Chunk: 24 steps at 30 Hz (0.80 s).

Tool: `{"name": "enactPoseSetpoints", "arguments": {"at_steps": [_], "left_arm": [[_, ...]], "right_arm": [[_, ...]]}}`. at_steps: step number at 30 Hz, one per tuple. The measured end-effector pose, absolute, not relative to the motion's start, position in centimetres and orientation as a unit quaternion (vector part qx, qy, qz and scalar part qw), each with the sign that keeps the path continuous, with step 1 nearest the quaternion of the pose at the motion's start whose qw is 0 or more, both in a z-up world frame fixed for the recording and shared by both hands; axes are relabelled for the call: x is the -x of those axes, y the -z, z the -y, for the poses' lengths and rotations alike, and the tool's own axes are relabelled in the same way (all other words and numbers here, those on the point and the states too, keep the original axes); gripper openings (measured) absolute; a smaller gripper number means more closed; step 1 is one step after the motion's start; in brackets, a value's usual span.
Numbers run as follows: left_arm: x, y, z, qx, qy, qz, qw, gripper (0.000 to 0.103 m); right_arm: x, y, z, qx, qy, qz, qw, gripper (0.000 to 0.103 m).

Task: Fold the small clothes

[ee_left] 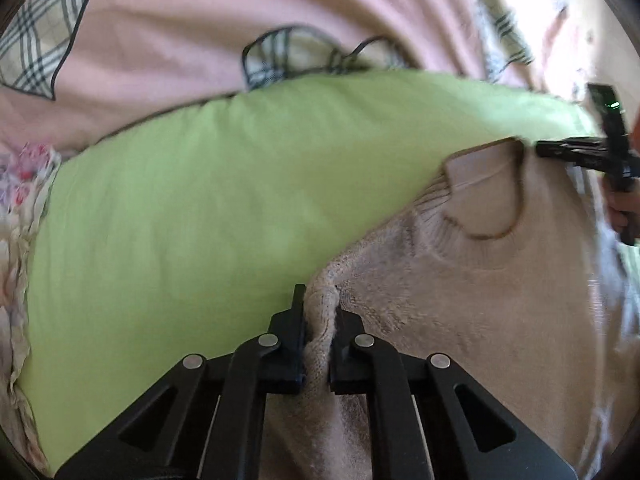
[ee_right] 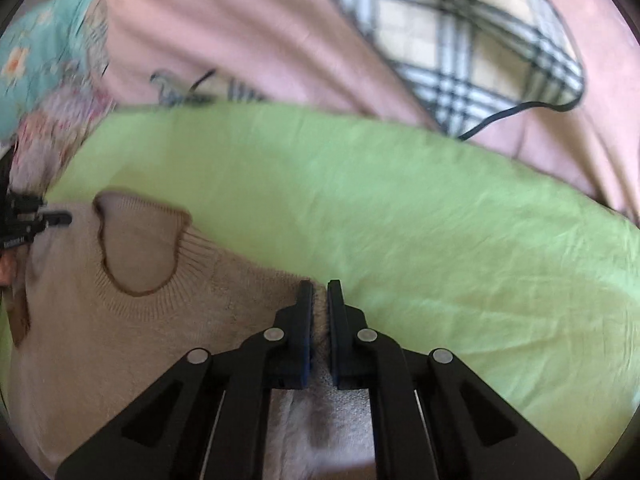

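Left wrist view: the left gripper [ee_left: 318,312] has its jaws clamped on a bunched shoulder edge of the small beige knitted sweater [ee_left: 460,288], which lies on a lime-green cloth [ee_left: 200,184] over a pink blanket [ee_left: 192,20]. Across the round neckline [ee_right: 140,248], the right gripper [ee_right: 319,300] pinches the other shoulder.

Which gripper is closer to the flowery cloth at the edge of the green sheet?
Left. The left gripper pinches the beige sweater on the side of the flowery cloth; the right gripper holds the far shoulder, beyond the neck opening.
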<state>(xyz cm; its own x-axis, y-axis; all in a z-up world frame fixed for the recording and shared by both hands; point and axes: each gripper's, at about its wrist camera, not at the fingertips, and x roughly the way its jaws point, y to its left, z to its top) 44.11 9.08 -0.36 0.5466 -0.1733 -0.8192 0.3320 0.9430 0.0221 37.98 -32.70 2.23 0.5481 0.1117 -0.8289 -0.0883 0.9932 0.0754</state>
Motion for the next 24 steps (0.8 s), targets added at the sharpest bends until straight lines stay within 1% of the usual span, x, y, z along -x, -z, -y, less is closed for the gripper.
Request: {"name": "enactPoseSetpoints", "arguments": {"at_steps": [4,6,8,9,10,11,12,13,14,17,19,22,24], "left_arm": [[-44.4,1.4,-9.4,-0.069,0.114,-0.45,0.883,0.007],[-44.5,1.6,-9.6,-0.058,0.104,-0.454,0.883,0.007],[-43.9,1.4,-9.6,-0.066,0.094,-0.451,0.885,0.012],[-43.9,1.1,-9.3,-0.065,0.084,-0.453,0.885,0.018],[-43.6,0.7,-9.5,-0.061,0.075,-0.455,0.885,0.026],[-43.4,0.1,-9.8,-0.056,0.06,-0.457,0.886,0.031],[-43.1,-0.6,-10.3,-0.048,0.046,-0.456,0.888,0.039],[-42.6,-1.3,-10.7,-0.04,0.036,-0.45,0.892,0.043],[-41.9,-1.9,-10.9,-0.033,0.029,-0.443,0.896,0.043],[-38.6,-4.0,-11.1,-0.012,0.023,-0.423,0.906,0.046],[-36.7,-4.7,-10.2,0.003,0.038,-0.418,0.908,0.056],[-34.2,-4.8,-7.1,0.015,0.062,-0.42,0.905,0.057],[-32.6,-4.3,-5.9,0.03,0.081,-0.427,0.9,0.057]], "right_arm": [[-38.6,0.3,32.1,0.01,-0.029,-0.49,0.871,0.007],[-38.7,0.5,32.3,0.0,-0.019,-0.488,0.872,0.007],[-38.8,0.2,32.5,-0.01,-0.012,-0.487,0.874,0.008],[-38.7,0.0,32.6,-0.015,-0.01,-0.485,0.874,0.009],[-38.3,-0.4,32.8,-0.025,-0.012,-0.481,0.876,0.014],[-37.8,-1.0,33.2,-0.037,-0.009,-0.478,0.877,0.025],[-37.1,-1.6,33.6,-0.045,-0.003,-0.475,0.879,0.031],[-35.8,-2.6,34.3,-0.054,0.007,-0.465,0.884,0.039],[-34.9,-3.2,34.9,-0.06,0.013,-0.459,0.886,0.043],[-30.4,-5.9,37.5,-0.094,0.028,-0.437,0.894,0.043],[-26.8,-7.4,39.4,-0.105,0.049,-0.421,0.9,0.045],[-21.6,-8.5,43.3,-0.111,0.109,-0.406,0.9,0.051],[-17.9,-8.8,46.9,-0.133,0.154,-0.402,0.893,0.051]]}}
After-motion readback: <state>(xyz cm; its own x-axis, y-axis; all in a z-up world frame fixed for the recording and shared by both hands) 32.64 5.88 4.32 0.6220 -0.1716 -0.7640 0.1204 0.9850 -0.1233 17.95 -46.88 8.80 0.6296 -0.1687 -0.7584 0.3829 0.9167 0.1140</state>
